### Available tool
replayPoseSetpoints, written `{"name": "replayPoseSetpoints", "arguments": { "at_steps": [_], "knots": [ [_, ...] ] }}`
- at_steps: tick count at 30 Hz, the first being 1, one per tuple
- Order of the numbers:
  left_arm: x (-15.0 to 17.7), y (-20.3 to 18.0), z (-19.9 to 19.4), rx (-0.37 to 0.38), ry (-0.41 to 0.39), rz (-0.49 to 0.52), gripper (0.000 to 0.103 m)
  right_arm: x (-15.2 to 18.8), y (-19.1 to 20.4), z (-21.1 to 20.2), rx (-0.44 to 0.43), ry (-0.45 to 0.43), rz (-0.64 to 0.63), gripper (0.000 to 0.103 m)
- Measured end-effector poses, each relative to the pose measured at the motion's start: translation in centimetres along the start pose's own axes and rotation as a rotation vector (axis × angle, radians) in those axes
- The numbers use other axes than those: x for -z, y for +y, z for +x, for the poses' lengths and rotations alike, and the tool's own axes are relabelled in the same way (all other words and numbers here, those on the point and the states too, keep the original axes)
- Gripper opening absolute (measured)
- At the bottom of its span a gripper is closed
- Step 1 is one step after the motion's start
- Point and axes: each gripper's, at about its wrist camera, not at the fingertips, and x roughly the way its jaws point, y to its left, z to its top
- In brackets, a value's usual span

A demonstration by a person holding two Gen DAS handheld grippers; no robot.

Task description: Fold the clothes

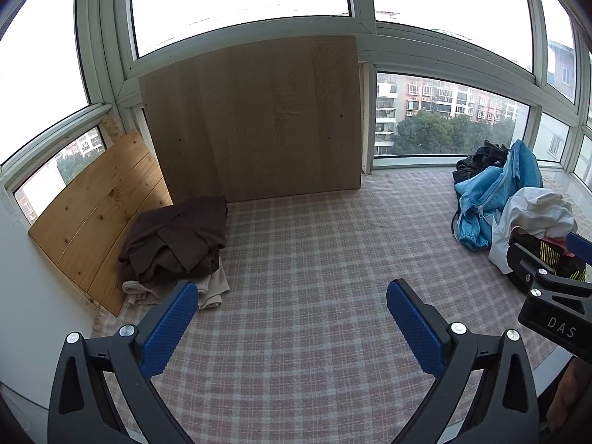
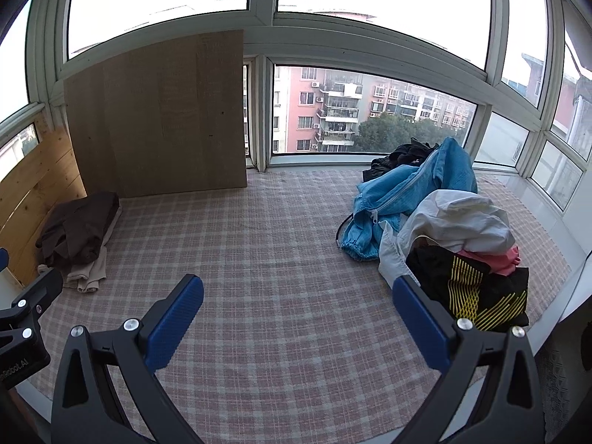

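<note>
A pile of unfolded clothes lies at the right: a blue jacket (image 2: 410, 199), a white garment (image 2: 455, 222), a black garment with yellow lines (image 2: 477, 288), a pink piece (image 2: 499, 259) and dark clothes (image 2: 399, 155) behind. The blue jacket also shows in the left wrist view (image 1: 492, 199). A folded brown garment (image 1: 177, 236) lies on a beige one (image 1: 211, 288) at the left, also seen in the right wrist view (image 2: 79, 229). My left gripper (image 1: 292, 307) is open and empty above the checked cloth. My right gripper (image 2: 299, 299) is open and empty, just left of the black garment.
A pink-checked cloth (image 1: 314, 244) covers the surface. A tall wooden board (image 1: 255, 118) leans against the windows at the back. A pine panel (image 1: 92, 218) stands at the left. Window frames ring the surface. The right gripper's body shows in the left wrist view (image 1: 547, 288).
</note>
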Motion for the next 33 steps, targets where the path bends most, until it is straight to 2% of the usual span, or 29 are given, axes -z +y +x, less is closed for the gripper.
{"name": "replayPoseSetpoints", "arguments": {
  "at_steps": [23, 28, 33],
  "knots": [
    [-1.8, -5.5, 2.2, 0.154, 0.005, 0.125, 0.103, 0.9, -5.8, 0.7, 0.179, 0.038, 0.118, 0.103],
    [-1.9, -6.7, 2.4, 0.180, 0.008, 0.146, 0.103, 1.1, -7.3, 1.0, 0.186, 0.044, 0.149, 0.103],
    [-2.2, -8.2, 2.7, 0.187, 0.006, 0.164, 0.102, 1.3, -9.6, 1.5, 0.148, 0.037, 0.213, 0.103]
  ]
}}
